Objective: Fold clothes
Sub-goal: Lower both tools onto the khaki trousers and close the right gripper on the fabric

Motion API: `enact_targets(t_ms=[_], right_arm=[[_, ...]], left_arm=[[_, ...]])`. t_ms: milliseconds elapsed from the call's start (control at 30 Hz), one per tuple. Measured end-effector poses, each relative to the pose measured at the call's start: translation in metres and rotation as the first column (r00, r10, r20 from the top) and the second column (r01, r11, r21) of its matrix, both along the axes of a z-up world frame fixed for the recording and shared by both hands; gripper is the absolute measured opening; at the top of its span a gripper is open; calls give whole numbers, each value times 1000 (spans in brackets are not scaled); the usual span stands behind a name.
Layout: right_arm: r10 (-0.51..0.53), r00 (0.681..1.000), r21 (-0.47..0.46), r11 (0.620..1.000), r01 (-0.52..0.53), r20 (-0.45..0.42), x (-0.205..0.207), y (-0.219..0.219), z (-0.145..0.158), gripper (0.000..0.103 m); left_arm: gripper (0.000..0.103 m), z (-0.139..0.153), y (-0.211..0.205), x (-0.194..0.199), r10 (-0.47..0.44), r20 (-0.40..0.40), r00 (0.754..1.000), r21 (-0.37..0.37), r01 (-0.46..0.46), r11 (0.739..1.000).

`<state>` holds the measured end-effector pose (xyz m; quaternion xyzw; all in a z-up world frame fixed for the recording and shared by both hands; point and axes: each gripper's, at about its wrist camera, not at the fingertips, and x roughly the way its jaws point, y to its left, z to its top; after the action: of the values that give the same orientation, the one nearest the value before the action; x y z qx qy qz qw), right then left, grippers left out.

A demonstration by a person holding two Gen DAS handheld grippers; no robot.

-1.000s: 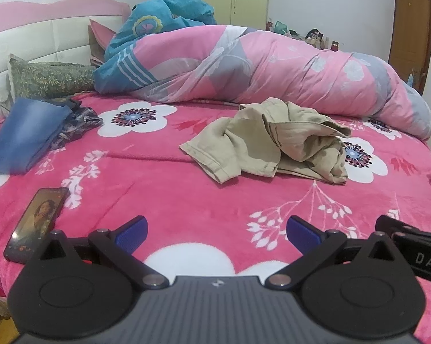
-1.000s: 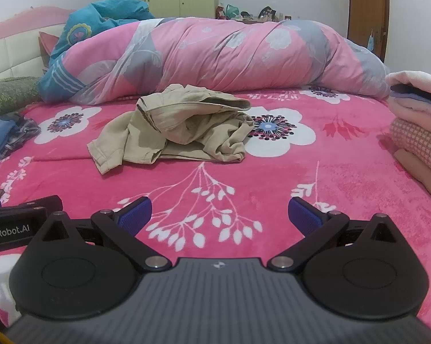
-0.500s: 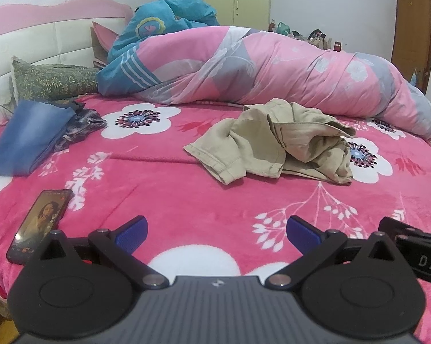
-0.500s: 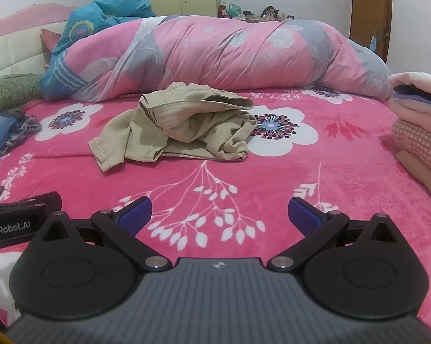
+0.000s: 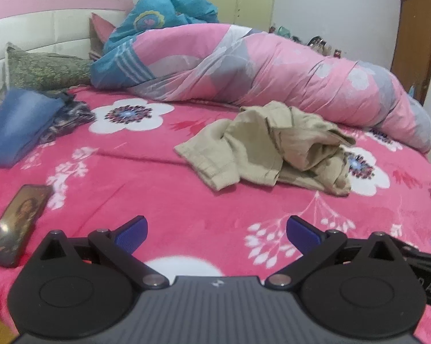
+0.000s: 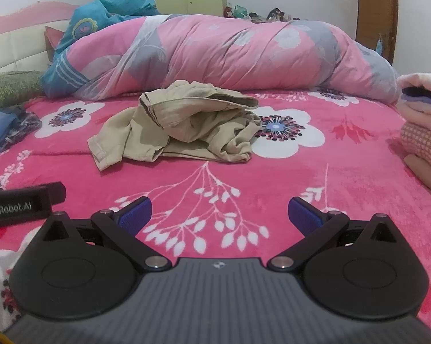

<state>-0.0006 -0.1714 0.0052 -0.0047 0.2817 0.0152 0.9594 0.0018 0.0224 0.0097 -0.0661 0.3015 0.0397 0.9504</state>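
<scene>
A crumpled pair of beige trousers (image 5: 267, 146) lies in a heap on the pink flowered bedspread (image 5: 146, 177), in the middle of the bed; it also shows in the right wrist view (image 6: 183, 123). My left gripper (image 5: 216, 232) is open and empty, low over the near part of the bed, well short of the trousers. My right gripper (image 6: 219, 213) is open and empty too, beside the left one and also short of the trousers. The left gripper's body (image 6: 20, 205) shows at the left edge of the right wrist view.
A rolled pink and grey duvet (image 5: 272, 66) lies across the back of the bed. Blue jeans and dark clothes (image 5: 17, 120) lie at the left. A phone (image 5: 15, 223) lies at the near left. A stack of folded clothes (image 6: 424, 126) sits at the right.
Both grippers have moved forward toward the trousers, which now look nearer and larger. Both stay open and empty. Nothing on the bed has moved.
</scene>
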Motion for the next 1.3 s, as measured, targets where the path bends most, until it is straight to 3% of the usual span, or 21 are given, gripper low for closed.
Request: enact_targets(t_ms=[267,500,667,867,1133,1300], right_arm=[[101,993,-10,995,-100,63,32,-9,18,102],[135,984,5,991,-136,118,90,-29,46,102],[148,978,6,989,-151,145,139,-37,53,102],[169,984,62,983,-173,63,190,-40,23,101],[232,969,48,970,-236,79,231,-27,11,101],[275,958,55,958,-280,79,249,-12,9,94]], left_arm=[[103,21,-5,49,-81,81,993,43,77,996],[103,32,-12,112,-74,164,984,99,58,993],[103,9,-12,158,-76,141,987,138,56,989],[103,-41,0,179,-142,78,987,106,134,985],[103,-66,5,193,-204,82,975,89,197,976],[93,-70,8,195,-201,92,975,112,190,975]])
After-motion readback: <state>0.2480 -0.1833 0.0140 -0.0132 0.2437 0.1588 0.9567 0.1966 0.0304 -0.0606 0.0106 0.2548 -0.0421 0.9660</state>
